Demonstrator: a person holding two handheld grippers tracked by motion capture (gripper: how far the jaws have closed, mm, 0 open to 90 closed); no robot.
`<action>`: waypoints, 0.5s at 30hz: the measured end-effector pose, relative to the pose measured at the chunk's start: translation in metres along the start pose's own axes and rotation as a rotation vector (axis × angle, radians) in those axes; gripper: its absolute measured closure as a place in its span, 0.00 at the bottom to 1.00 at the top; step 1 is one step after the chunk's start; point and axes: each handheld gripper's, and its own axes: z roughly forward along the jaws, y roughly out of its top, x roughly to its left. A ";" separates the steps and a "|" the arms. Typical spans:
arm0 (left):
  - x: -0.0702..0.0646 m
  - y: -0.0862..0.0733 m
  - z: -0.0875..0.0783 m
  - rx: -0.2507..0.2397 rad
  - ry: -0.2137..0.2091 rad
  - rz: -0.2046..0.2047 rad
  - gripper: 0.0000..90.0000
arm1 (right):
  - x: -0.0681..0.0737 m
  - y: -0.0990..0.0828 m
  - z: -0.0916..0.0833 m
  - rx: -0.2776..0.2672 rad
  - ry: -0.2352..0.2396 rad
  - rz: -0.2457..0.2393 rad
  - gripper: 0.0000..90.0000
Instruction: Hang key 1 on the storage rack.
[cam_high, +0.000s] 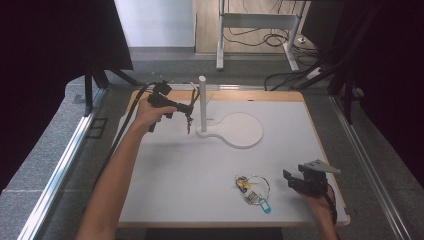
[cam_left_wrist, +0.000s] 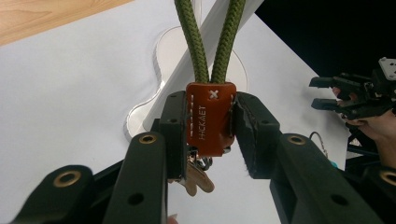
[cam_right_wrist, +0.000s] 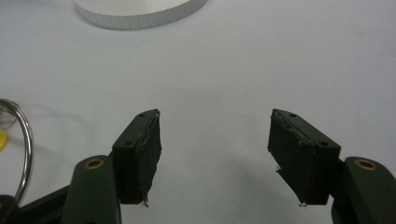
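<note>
Cord loop first: my left gripper (cam_left_wrist: 212, 135) is clenched on the orange leather tab (cam_left_wrist: 211, 116) of a green cord keychain (cam_left_wrist: 210, 42), keys dangling under it, held up just beside the white post (cam_high: 202, 102) of the stand (cam_high: 242, 131) at the far left of the table (cam_high: 175, 175). I judge the step in hand is hanging that loop on the post; next I would need to lift the loop above the post's top, then lower it over. My right gripper (cam_right_wrist: 215, 154) rests near the table's right front with jaws released, near a second key bunch (cam_high: 252, 191) with a blue tag.
</note>
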 end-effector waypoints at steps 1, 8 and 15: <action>-0.001 0.000 0.000 0.000 0.004 0.003 0.73 | 0.000 0.000 0.000 -0.001 0.000 0.000 0.39; -0.008 -0.003 0.002 0.003 0.051 0.032 0.66 | -0.001 0.001 -0.003 -0.013 -0.002 0.007 0.39; -0.023 -0.012 -0.001 -0.004 0.119 0.084 0.59 | 0.000 0.002 -0.005 -0.031 0.006 0.017 0.39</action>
